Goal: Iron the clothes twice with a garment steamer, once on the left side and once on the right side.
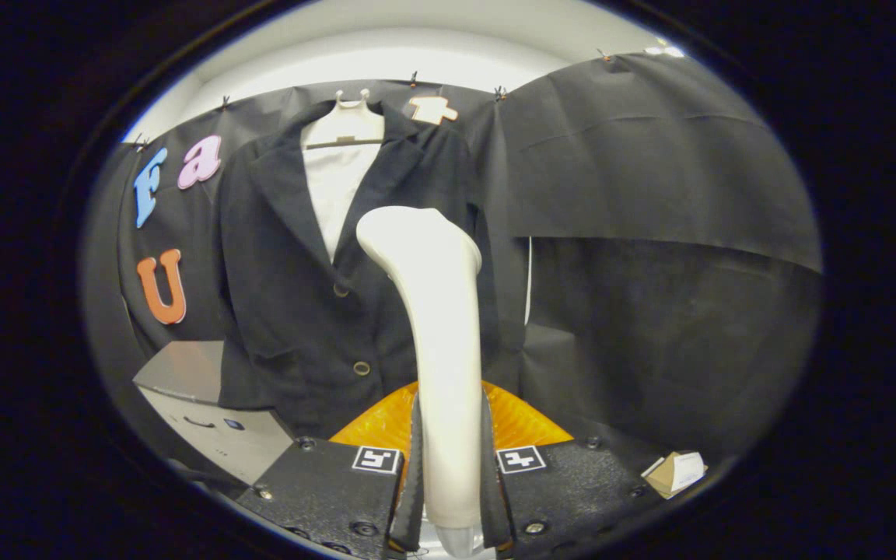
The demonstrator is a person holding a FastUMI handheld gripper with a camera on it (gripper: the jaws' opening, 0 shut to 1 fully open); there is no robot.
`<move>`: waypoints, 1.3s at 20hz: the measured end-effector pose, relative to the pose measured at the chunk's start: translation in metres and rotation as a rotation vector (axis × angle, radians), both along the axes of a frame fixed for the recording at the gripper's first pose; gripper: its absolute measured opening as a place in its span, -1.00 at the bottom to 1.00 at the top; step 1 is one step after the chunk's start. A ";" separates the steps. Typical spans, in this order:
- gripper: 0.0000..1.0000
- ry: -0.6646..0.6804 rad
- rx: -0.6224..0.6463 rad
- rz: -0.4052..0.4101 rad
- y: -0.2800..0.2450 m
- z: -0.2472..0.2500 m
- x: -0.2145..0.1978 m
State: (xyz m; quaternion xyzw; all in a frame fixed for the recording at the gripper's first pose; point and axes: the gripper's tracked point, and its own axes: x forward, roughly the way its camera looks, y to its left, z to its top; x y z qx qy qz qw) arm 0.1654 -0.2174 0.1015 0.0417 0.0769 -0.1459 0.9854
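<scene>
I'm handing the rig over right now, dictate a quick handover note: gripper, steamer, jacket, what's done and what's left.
Gripper: shut on the garment steamer, both fingers pressing its handle, head raised upright ahead of the fingers.
Jacket: dark, on a white hanger against the booth wall, beyond the steamer. The steamer head sits in front of the jacket's right half as seen from the gripper; contact with the cloth cannot be told.
Done: steamer picked up and brought to the jacket.
Left: no finished pass can be confirmed from this view, so plan on one pass per side.
</scene>
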 end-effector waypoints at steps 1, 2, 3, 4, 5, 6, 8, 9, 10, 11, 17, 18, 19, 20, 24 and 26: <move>-0.36 -0.016 -0.006 0.000 -0.005 0.011 0.006; -0.36 -0.030 -0.011 0.001 -0.008 0.022 0.014; -0.36 -0.042 -0.012 0.006 -0.010 0.034 0.021; -0.36 -0.053 -0.013 0.013 -0.009 0.045 0.029; -0.36 -0.060 -0.020 0.019 -0.008 0.055 0.037; -0.36 -0.065 -0.026 0.022 -0.009 0.062 0.044; -0.36 -0.083 -0.030 0.031 -0.010 0.078 0.060; -0.36 -0.088 -0.031 0.032 -0.009 0.085 0.067; -0.36 -0.096 -0.034 0.035 -0.008 0.091 0.073; -0.36 -0.098 -0.042 0.033 -0.007 0.095 0.080; -0.36 -0.066 -0.081 0.024 -0.004 0.090 0.111; -0.36 -0.057 -0.085 0.024 -0.002 0.086 0.113; -0.36 -0.049 -0.090 0.024 0.000 0.082 0.115; -0.36 -0.043 -0.094 0.024 0.002 0.077 0.116; -0.36 -0.017 -0.118 0.022 0.005 0.061 0.119; -0.36 -0.007 -0.133 0.017 0.006 0.053 0.118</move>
